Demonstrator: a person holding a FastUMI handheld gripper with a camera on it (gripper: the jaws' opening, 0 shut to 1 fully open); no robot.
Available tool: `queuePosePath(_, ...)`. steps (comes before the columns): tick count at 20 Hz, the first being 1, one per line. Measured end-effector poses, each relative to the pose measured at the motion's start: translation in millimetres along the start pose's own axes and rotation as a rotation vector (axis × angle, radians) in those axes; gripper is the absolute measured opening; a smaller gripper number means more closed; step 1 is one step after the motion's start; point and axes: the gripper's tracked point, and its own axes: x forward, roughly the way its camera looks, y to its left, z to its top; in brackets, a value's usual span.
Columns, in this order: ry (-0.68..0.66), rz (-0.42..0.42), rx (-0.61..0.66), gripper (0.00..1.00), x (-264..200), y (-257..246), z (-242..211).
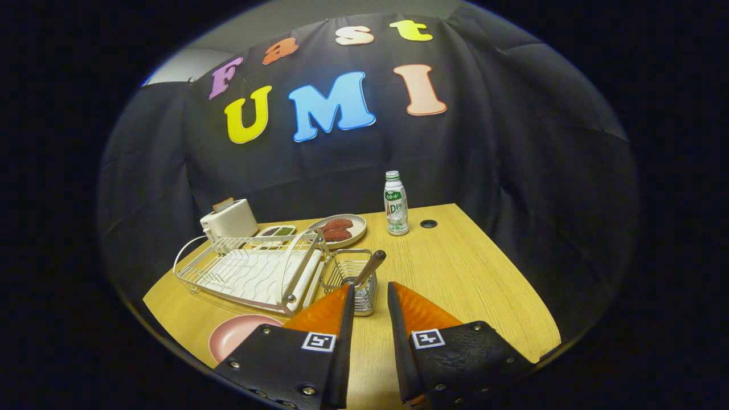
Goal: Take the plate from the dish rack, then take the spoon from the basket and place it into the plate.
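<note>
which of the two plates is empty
The pink plate, on the table beside the gripper in front of the dish rack. The beige plate behind the rack holds reddish food.

The plate (239, 336) is pink and round, lying flat on the wooden table at the near left, just in front of the dish rack's near edge; part of it is hidden behind the left finger. The dish rack (250, 273) is a white wire frame over a white ribbed drip tray, lying on the left half of the table with no dishes standing in it. The basket (353, 279) is a small metal wire holder hung on the rack's right side. The spoon (370, 266) stands in it, its dark rounded handle tilting up and to the right above the rim; its bowl is hidden inside the basket.
</note>
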Motion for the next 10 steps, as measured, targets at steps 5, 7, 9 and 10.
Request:
queuePosePath(5, -0.044, 0.032, 0.035, 0.34, 28.8, -4.7, 6.0)
queuePosePath(7, -0.053, 0.033, 0.035, 0.34, 42.4, -8.8, 8.8)
queuePosePath(9, -0.060, 0.049, 0.045, 0.34, 52.9, -6.6, 12.6)
queuePosePath(10, -0.063, 0.056, 0.049, 0.34, 57.5, -6.2, 14.1)
